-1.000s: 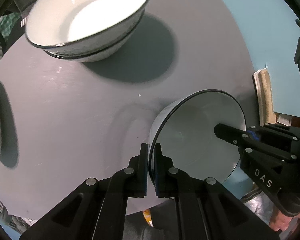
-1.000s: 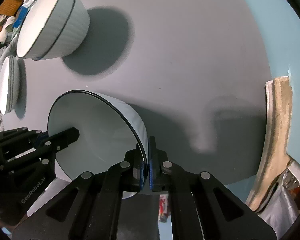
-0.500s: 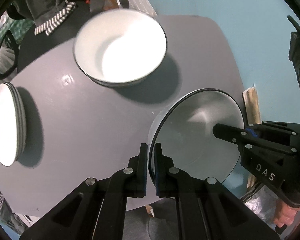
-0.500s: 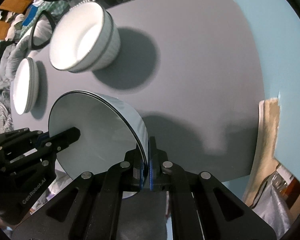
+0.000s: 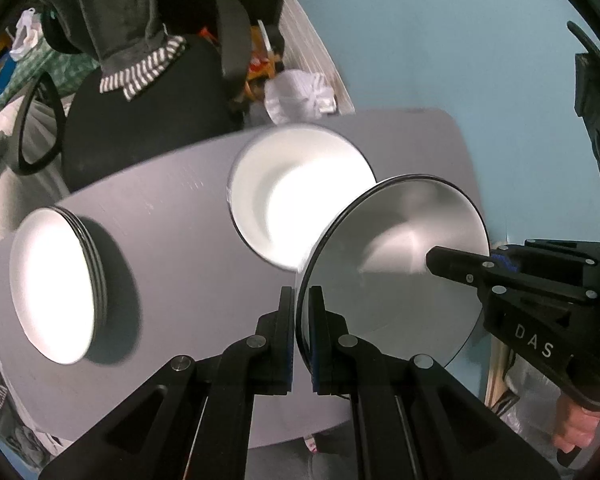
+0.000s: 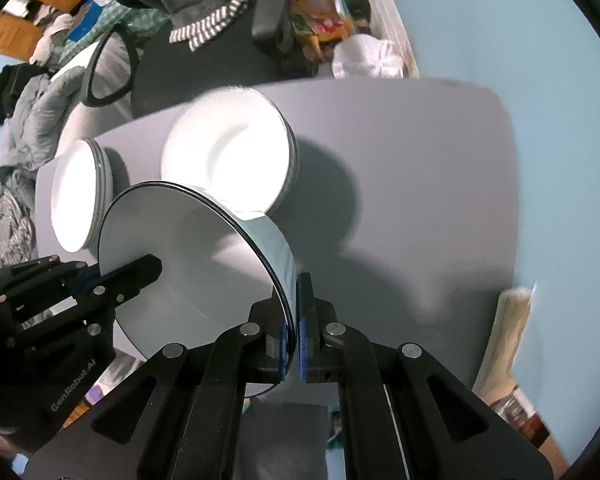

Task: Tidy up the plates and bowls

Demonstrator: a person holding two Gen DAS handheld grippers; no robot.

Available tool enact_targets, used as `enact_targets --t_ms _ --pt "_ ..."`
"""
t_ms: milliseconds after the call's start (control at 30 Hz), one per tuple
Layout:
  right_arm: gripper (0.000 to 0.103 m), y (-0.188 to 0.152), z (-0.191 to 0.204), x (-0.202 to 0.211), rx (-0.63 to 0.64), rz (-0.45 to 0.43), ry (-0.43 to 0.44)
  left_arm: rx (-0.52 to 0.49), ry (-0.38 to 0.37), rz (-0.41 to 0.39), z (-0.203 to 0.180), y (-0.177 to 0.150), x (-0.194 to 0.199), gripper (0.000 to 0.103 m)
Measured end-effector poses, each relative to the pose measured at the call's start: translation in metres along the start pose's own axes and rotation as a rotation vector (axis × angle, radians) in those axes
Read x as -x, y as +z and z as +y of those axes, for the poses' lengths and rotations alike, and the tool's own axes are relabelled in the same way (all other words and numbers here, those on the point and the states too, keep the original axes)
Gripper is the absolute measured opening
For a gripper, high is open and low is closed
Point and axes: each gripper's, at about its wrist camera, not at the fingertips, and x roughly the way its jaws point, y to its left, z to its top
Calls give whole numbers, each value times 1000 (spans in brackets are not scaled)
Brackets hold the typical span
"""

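A white bowl with a dark rim (image 5: 396, 264) (image 6: 188, 264) hangs in the air above the near edge of the grey table (image 5: 172, 256) (image 6: 412, 184). My left gripper (image 5: 302, 336) is shut on its left rim. My right gripper (image 6: 294, 320) is shut on its right rim, and shows at the right of the left wrist view (image 5: 460, 264). A stack of white bowls (image 5: 300, 204) (image 6: 228, 160) stands on the table behind the held bowl. A stack of white plates (image 5: 56, 284) (image 6: 80, 196) sits at the table's left.
A black office chair (image 5: 148, 112) (image 6: 204, 60) with a grey garment and striped cuff stands behind the table. A white bag (image 5: 300, 96) lies on the floor beyond. A wooden strip (image 6: 504, 340) leans by the blue wall at right. Clothes (image 6: 24, 128) pile at left.
Both grippers have lifted the bowl well up off the table and tilted back. The table, bowl stack and plates now look smaller and farther, and the chair has come into view.
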Motion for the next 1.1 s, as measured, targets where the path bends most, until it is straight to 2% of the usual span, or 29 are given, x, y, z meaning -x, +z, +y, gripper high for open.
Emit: enact_targets --t_ms 200,433,667,1100 --pt "3 31 9 -3 -3 7 23 16 25 -18 13 30 1 5" --pt "3 64 12 -23 -26 57 30 50 35 25 31 52 -21 5" --pt "3 71 14 -39 -26 101 21 60 34 58 38 55 -38 5" --pt "3 74 13 -47 -33 118 -2 46 44 73 35 59 -47 5"
